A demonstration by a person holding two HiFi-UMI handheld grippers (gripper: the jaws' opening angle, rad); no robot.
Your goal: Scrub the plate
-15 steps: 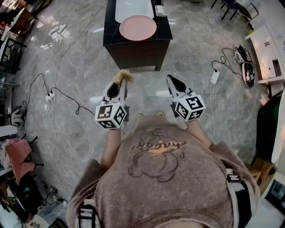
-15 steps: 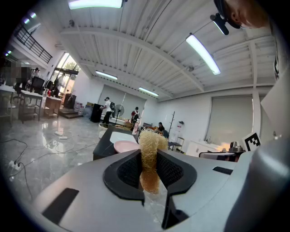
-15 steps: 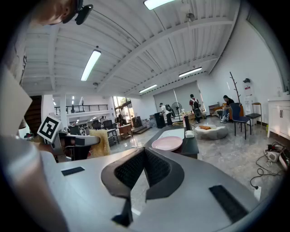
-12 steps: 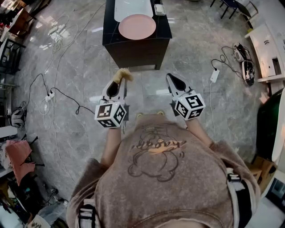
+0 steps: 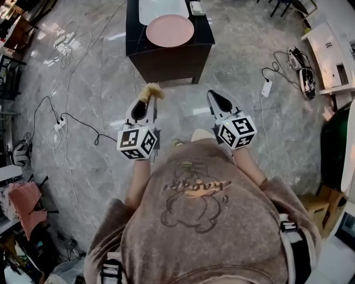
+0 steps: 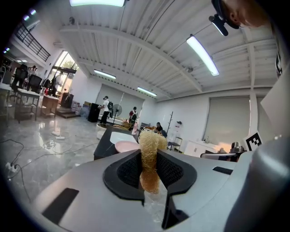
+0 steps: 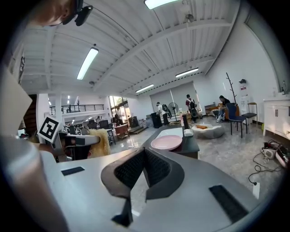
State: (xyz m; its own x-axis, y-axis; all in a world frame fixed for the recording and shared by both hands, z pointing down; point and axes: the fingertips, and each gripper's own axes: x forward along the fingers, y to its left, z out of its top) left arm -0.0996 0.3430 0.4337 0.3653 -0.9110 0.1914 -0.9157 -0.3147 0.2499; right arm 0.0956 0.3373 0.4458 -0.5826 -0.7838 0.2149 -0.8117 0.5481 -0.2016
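Observation:
A pink plate [image 5: 170,30] lies on a dark table [image 5: 166,55] ahead of me, also seen as the plate [image 6: 128,146] and the plate [image 7: 166,142] in the gripper views. My left gripper [image 5: 147,99] is shut on a tan loofah scrubber [image 5: 151,91], which sticks up between the pads as the scrubber [image 6: 150,156]. My right gripper [image 5: 216,99] is shut with nothing in it, as its own view shows [image 7: 144,156]. Both are held over the floor, well short of the table.
A white basin [image 5: 163,8] and a small white object [image 5: 197,7] share the table behind the plate. Cables and power strips [image 5: 58,125] trail over the marble floor on the left and a power strip [image 5: 266,87] on the right. A white cabinet [image 5: 328,55] stands far right.
The view has shifted slightly: the table and plate sit a little higher and further left in the head view. Both grippers keep their hold and position.

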